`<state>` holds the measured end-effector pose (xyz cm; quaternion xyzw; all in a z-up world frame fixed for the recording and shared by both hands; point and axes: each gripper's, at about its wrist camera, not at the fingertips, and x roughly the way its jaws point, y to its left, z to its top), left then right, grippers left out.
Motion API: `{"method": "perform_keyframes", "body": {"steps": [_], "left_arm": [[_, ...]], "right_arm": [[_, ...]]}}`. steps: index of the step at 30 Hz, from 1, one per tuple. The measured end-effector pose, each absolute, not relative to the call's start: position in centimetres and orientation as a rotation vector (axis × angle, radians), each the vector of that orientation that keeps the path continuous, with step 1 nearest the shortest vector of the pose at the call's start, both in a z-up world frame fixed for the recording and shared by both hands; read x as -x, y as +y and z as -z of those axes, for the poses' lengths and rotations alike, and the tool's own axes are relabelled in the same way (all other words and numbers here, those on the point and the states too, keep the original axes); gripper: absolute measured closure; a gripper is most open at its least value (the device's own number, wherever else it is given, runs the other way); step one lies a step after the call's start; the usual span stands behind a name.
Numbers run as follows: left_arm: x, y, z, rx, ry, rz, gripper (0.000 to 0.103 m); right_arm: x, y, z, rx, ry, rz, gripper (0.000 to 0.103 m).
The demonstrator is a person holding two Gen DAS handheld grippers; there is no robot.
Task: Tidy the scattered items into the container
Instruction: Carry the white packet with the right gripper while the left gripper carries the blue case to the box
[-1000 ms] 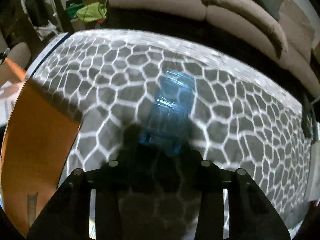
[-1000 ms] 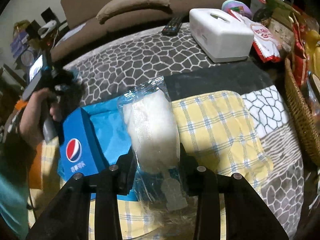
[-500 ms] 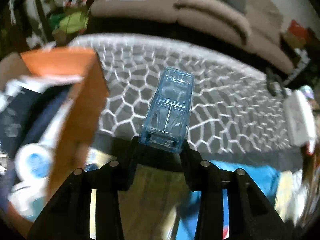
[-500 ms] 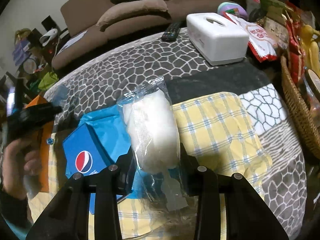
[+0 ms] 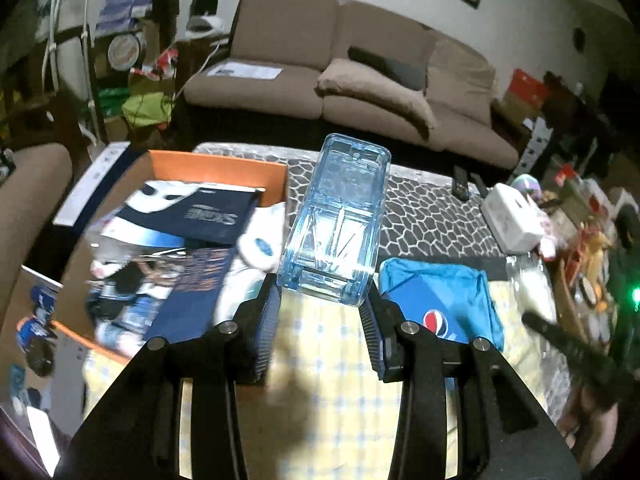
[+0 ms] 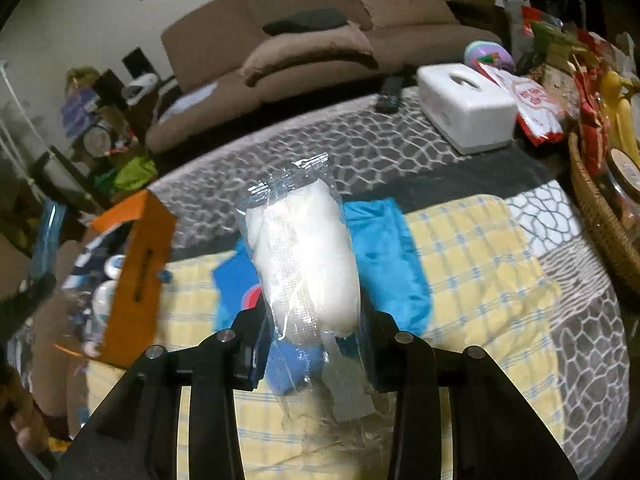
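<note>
Item one: clear blue plastic box (image 5: 336, 224), rigid, hollow, judged light and somewhat slick-walled; pinched at its near end between the pads of the left claw (image 5: 324, 320), long axis pointing away and tilted upward, held aloft just right of the orange cardboard box (image 5: 216, 168). A hold across the short flat sides, as now, suits it best; hard plastic may crack under an excessive squeeze. Item two: white soft bundle in a clear plastic wrapper (image 6: 304, 256), judged light, compressible and slippery in its film; pinched at its lower part by the right claw (image 6: 316, 344), loose wrapper trailing below the pads, upper end standing free above the blue Pepsi bag (image 6: 384, 264). A grip on the padded body rather than the film alone guards against slipping. Container: the orange cardboard box, open-topped, already holding magazines (image 5: 176, 248) and a white object, at the left edge of the surface (image 5: 332, 392), which is covered by a yellow checked cloth. Left claw raised and level, near the box's right wall; right claw further right, held over the cloth, angled toward the box. Beyond: white tissue box (image 6: 464, 112), remote control (image 6: 390, 94), wicker basket (image 6: 600, 216), brown sofa (image 5: 360, 64).
</note>
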<state>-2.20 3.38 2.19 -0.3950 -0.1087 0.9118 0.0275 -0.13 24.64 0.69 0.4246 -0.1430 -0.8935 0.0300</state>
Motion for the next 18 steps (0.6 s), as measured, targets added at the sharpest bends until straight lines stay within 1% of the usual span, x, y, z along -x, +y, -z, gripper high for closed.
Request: {"method": "perform_keyframes", "body": {"steps": [3,7,10,12,13,18], "left_arm": [[1.9,1.5,-3.4,1.191,-0.419,-2.660,0.067],[2.3,-2.7,-5.3,1.112,-0.474,-2.577,0.067],[3.0,-6.6,-5.1,1.072,-0.617,-2.521,0.067],[3.4,-8.7,-3.9,1.056,-0.713,-2.477,0.067],[3.4,-9.3,-3.4,1.054,-0.733,-2.477,0.067],[4.0,-11.1,-1.7,1.119,-0.723,-2.605,0.067]], "right_arm": [[-0.9,23.2,-1.4,-1.264,-0.449,2.743,0.065],[-1.4,22.4,-1.8,-1.262,-0.433,2.740,0.065],[-1.5,22.8,-2.5,-1.232,-0.473,2.753,0.065],[-1.4,22.9,-2.8,-1.205,-0.501,2.745,0.065],[-1.4,22.8,-2.8,-1.201,-0.505,2.743,0.065],[-1.1,20.1,-2.6,-1.189,-0.482,2.669,0.065]]}}
